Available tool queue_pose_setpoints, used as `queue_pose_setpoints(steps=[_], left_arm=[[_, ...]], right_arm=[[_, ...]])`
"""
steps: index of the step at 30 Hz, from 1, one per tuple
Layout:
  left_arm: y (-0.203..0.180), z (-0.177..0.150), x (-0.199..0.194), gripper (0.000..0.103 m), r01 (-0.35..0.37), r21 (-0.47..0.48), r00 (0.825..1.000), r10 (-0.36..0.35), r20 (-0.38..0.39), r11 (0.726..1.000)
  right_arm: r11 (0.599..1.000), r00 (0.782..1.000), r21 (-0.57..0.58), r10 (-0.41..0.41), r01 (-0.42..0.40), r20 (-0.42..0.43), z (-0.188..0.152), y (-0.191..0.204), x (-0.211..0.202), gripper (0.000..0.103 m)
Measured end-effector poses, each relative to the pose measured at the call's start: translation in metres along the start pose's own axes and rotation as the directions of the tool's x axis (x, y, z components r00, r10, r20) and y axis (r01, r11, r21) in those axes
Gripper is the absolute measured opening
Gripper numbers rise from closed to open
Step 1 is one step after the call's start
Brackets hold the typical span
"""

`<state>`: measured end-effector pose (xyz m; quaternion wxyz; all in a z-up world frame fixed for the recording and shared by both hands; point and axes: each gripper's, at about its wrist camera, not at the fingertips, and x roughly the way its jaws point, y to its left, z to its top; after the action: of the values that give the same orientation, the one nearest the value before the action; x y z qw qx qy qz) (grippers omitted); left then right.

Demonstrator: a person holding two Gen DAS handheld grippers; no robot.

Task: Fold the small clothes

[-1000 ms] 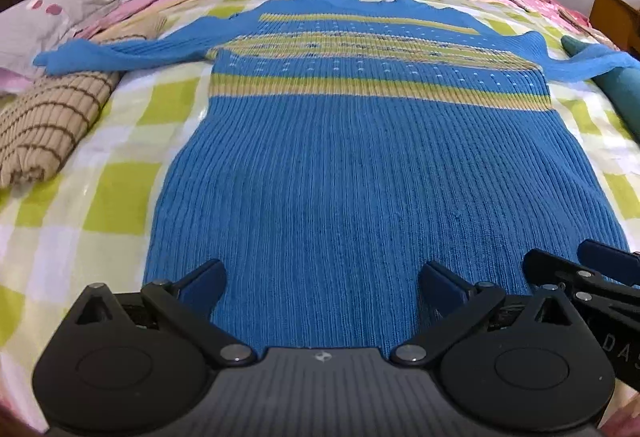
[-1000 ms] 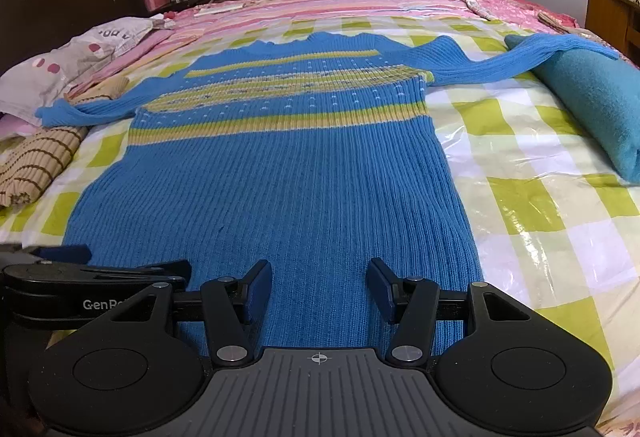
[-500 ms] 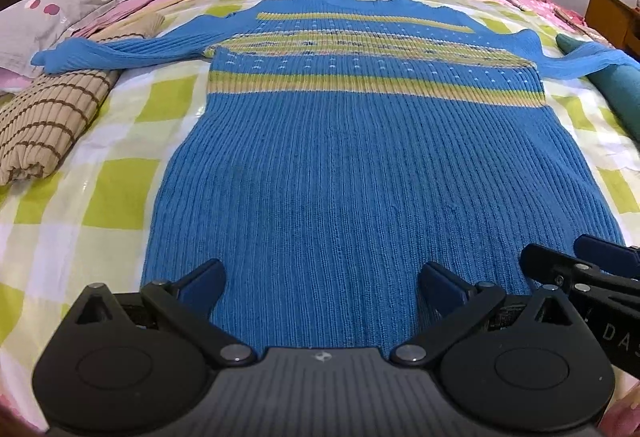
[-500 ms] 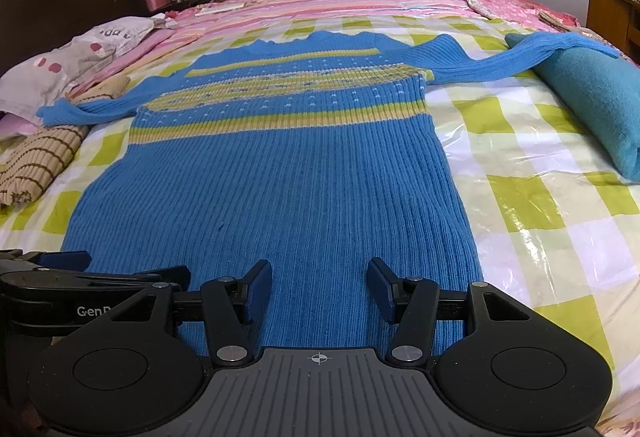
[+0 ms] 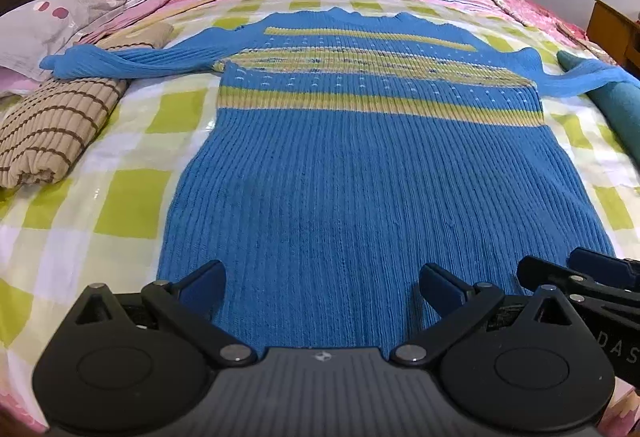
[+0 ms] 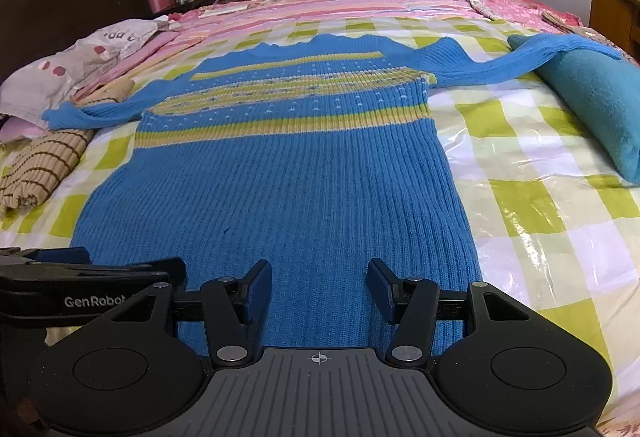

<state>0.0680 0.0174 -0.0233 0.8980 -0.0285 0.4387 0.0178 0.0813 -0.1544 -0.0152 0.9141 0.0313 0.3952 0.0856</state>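
Observation:
A blue ribbed knit sweater with yellow stripes across the chest lies flat on the bed, hem towards me and both sleeves spread out sideways. It also shows in the right wrist view. My left gripper is open over the hem, left of the middle. My right gripper is open over the hem's right part. The right gripper's fingers show at the right edge of the left wrist view. The left gripper's fingers show at the left of the right wrist view.
The bed has a green-and-white checked cover under clear plastic. A folded brown striped garment lies at the left, a teal rolled garment at the right. A pillow and pink bedding lie behind. A dark headboard stands far left.
Both grippers have pulled back and risen slightly, so the sweater looks a little farther away. The sweater has not moved. Both grippers stay open.

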Motion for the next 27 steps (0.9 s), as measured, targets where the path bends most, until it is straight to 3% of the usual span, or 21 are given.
queue_pose_setpoints(steps=[15,27], left_arm=[[-0.008,0.013,-0.010,0.103,0.010,0.028,0.999,-0.011,0.043,1.000],[-0.046,0.044,-0.011,0.103,0.042,0.094,0.995,-0.051,0.091,0.995]], right_arm=[[0.999,0.999,0.015,0.034,-0.034,0.035,0.014,-0.007,-0.006,0.053],[0.986,0.995,0.167,0.009,-0.026,0.100,0.048,-0.071,-0.011,0.049]])
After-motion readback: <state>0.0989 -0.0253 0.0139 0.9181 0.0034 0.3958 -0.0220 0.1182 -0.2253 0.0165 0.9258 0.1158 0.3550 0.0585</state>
